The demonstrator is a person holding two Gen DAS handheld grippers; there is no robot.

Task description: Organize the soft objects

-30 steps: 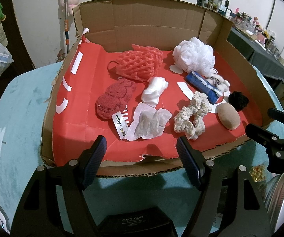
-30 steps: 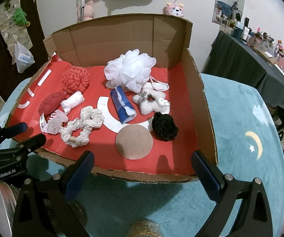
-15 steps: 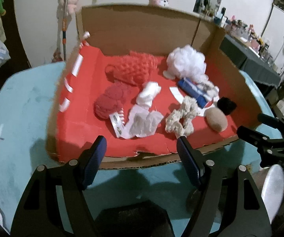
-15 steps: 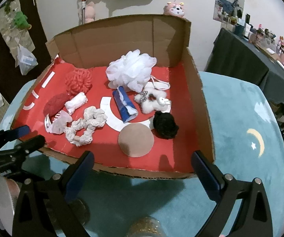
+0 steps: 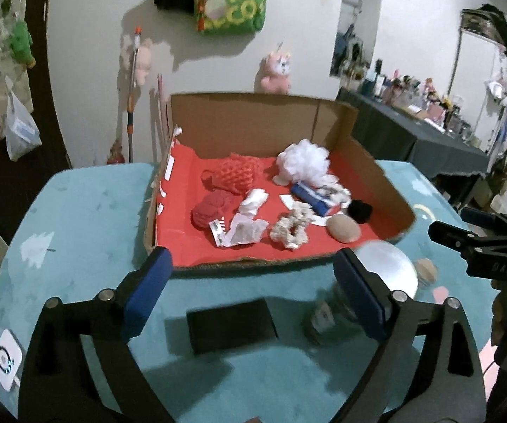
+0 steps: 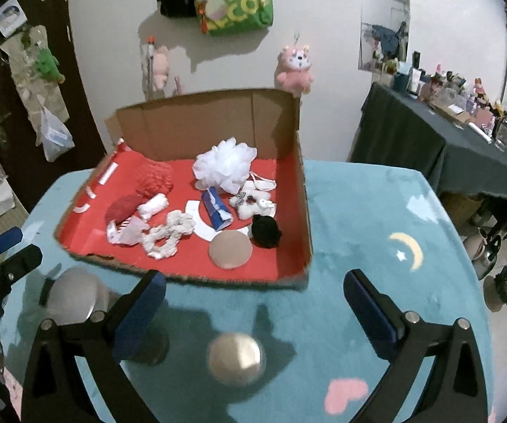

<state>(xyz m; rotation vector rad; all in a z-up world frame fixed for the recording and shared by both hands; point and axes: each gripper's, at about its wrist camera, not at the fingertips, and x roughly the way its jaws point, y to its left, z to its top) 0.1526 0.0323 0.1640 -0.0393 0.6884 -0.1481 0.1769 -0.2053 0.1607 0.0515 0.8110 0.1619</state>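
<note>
Ten or so soft items lie in one cardboard box (image 5: 369, 162) with a red floor, centre of both views, on a teal cloth-covered table (image 5: 87, 218).

Contents, left wrist view:
- red net pouch (image 5: 235, 176), rear centre
- white mesh bath puff (image 5: 302, 160), rear right
- dark red knit piece (image 5: 211, 206), left of centre
- white rolled cloth (image 5: 255, 201), centre
- crumpled white wrapper with a label (image 5: 242, 231), front centre
- cream crochet scrunchie (image 5: 290, 227), front, just right of the wrapper
- tan round sponge (image 5: 343, 229), front right
- black pom-pom (image 5: 359, 209), just behind the sponge
- blue tissue pack (image 5: 311, 197), touching a white fluffy piece (image 5: 338, 194)

Outside the box, lower frame: a black card (image 5: 230, 324) and blurred round metal lids (image 5: 383, 271).

Grippers: left gripper (image 5: 253, 289) has just been opening; jaws stand wide, nothing between them, hanging over the table short of the box's front edge. Right gripper (image 6: 253, 303) likewise wide and empty, over the cloth in front of the box.

Risks, as judged:
- Items lie close; closing on the scrunchie could drag the wrapper along.
- The tissue pack and the fluffy piece touch, so a pinch there may lift both.
- The low front wall may catch a finger on a shallow approach and shift the box.
- The sponge lies flat; the pads could slide off its rim.
</note>
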